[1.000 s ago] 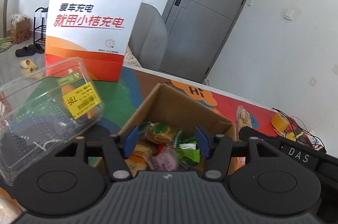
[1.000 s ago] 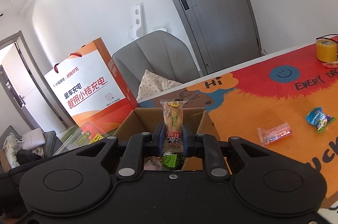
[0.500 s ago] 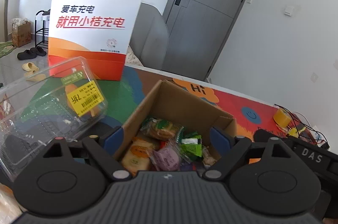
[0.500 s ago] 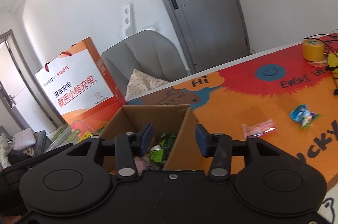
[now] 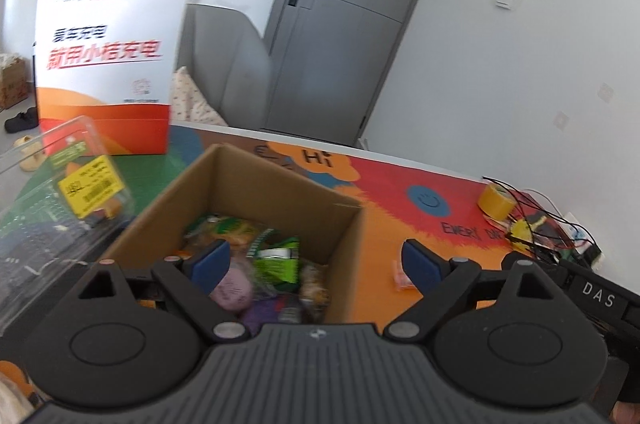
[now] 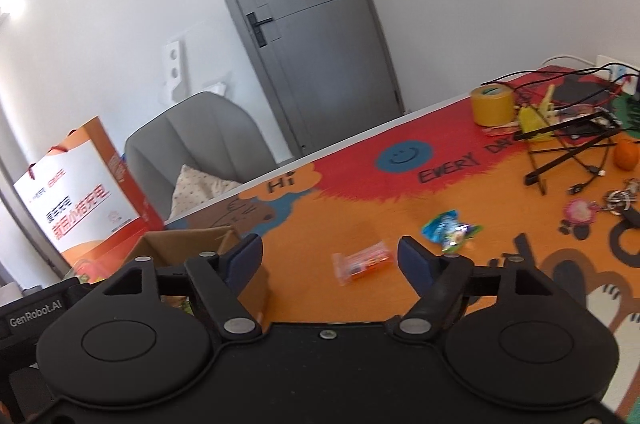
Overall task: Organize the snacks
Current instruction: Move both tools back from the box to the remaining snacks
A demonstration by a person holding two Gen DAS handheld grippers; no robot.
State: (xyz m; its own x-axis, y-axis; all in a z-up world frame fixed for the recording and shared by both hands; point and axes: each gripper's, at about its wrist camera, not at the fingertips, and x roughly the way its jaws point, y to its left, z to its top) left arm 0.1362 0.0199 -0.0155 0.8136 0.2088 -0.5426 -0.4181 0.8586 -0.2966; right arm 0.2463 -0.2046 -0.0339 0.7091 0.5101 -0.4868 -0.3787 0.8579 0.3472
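box point(image 5: 256, 184): under left tool point(image 5: 316, 264), already holds many snacks
left: red pack point(image 6: 362, 263) and blue pack point(image 6: 450, 228) on surface ahead of right tool point(image 6: 330, 256)
tools: both empty, jaws opening

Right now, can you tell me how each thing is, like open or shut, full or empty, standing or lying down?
cardboard box: open, snacks inside
left claw: opening, empty
right claw: opening, empty
orange snack packet: lying on the table
blue snack packet: lying on the table
door: shut
paper bag: standing upright
clear plastic container: lid down
tape roll: lying flat
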